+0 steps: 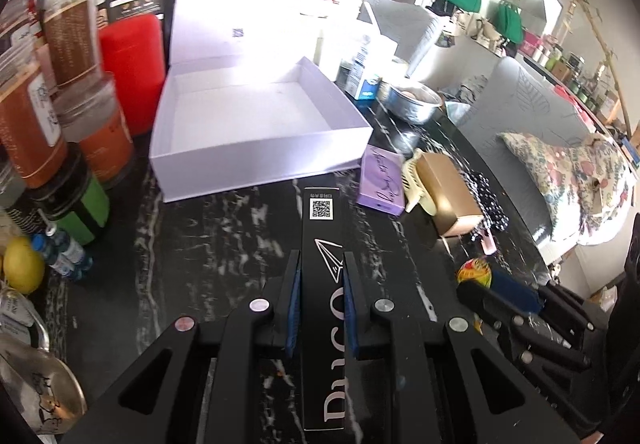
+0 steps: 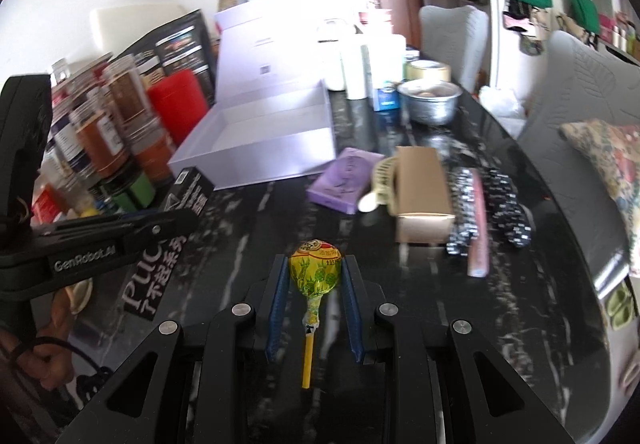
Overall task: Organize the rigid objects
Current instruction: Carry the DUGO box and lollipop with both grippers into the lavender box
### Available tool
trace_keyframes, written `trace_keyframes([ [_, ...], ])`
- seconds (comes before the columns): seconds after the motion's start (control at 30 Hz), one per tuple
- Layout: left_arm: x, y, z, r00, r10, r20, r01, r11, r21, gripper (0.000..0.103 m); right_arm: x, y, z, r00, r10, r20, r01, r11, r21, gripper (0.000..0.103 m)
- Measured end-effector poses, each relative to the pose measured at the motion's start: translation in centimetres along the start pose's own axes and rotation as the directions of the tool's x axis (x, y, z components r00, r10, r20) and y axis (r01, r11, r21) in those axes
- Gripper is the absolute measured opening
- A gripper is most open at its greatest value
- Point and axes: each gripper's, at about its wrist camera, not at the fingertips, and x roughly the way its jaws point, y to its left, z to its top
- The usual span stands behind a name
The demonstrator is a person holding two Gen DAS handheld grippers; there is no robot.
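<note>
Left tool [image 1: 322, 284] pinches a long black carton [image 1: 322, 240], long axis pointing away toward the open white box [image 1: 256, 152] just beyond. Right tool [image 2: 314, 276] clamps a lollipop [image 2: 315, 270], head far, stick near. Both are carried above the counter [image 1: 208, 244]; judged mid-transport. Next: lower each into the box.

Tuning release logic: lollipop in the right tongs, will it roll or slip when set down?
Lollipop has a round head, so it would probably roll in an arc around its thin stick. The crinkled glossy wrapper looks slippery against the pads. It seems light, so likely easy to nudge on the polished table.
</note>
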Motion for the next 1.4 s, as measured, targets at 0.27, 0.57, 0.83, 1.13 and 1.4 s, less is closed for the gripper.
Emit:
trace_keyframes([
  [0.27, -0.1, 1.2, 0.6, 0.999, 0.032, 0.006, -0.032, 0.999, -0.019, 0.018, 1.2, 2.1, 0.8, 0.998, 0.069, -0.013, -0.069, 0.996, -0.051, 0.026],
  [0.57, 0.6, 1.7, 3.0, 0.999, 0.038, 0.033, -0.038, 0.999, -0.010, 0.018, 1.9, 3.2, 3.0, 0.995, 0.096, 0.000, -0.095, 0.989, -0.116, 0.026],
  [0.83, 0.8, 1.9, 5.8, 0.995, 0.058, 0.084, -0.057, 0.998, -0.007, 0.018, 2.4, 3.7, 5.7, 0.992, 0.121, 0.020, -0.117, 0.981, -0.155, 0.026],
  [1.13, 0.7, 2.9, 9.3, 0.987, 0.094, 0.132, -0.092, 0.996, -0.020, 0.018, 3.0, 4.3, 9.2, 0.990, 0.132, 0.054, -0.120, 0.975, -0.188, 0.026],
  [1.4, 1.3, 3.4, 12.3, 0.981, 0.112, 0.161, -0.109, 0.994, -0.029, 0.018, 3.8, 4.7, 12.0, 0.987, 0.138, 0.085, -0.116, 0.968, -0.224, 0.026],
])
